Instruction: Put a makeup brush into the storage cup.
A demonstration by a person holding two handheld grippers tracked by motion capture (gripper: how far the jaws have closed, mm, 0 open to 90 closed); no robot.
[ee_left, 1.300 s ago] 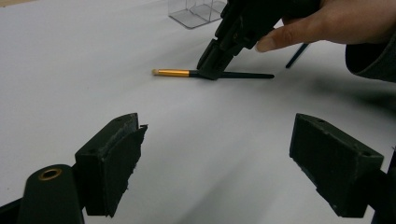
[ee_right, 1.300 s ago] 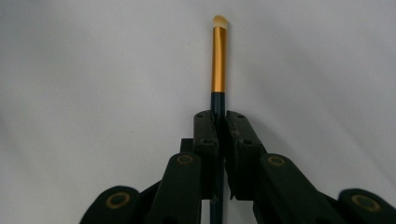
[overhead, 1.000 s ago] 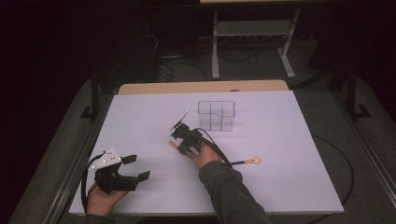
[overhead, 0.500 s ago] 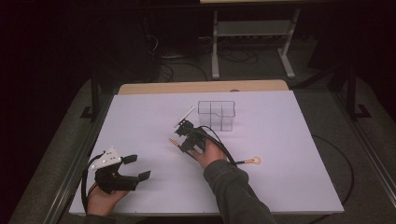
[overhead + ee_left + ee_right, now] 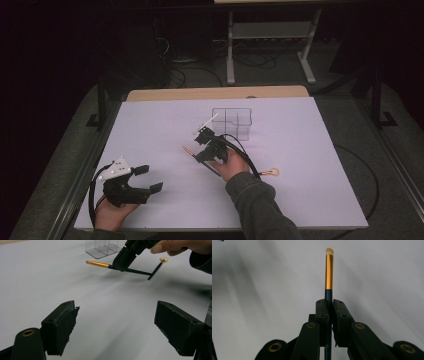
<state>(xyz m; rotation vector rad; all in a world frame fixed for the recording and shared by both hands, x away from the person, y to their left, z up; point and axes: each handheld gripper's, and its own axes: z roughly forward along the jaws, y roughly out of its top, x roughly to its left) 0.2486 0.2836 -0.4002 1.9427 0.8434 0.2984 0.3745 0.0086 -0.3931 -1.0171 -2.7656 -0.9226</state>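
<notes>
Left gripper (image 5: 145,179) sits at the near-left of the table (image 5: 310,200), low over the sheet, fingers (image 5: 60,327) spread wide with nothing between them. Idle, well apart from the action.

Right gripper (image 5: 212,152) is mid-table, fingers (image 5: 322,312) clenched on a brush (image 5: 329,270): dark handle, gold ferrule, pale tip. In the right gripper view the brush runs straight out along the fingers, tip forward. In the left gripper view the brush (image 5: 100,264) lies nearly level above the table, tip pointing away from the hand, handle end trailing back under it.

A second brush (image 5: 272,173), round pale head, lies flat on the table just right of the right hand; from the left gripper view its handle end looks close to the held brush's end, touching or not I cannot tell.

Farther back, a clear organizer (image 5: 232,122) with open compartments stands just beyond the right gripper. Likely drop target: the brush's long axis would have to swing from level to upright first. Right gripper is far nearer it.
</notes>
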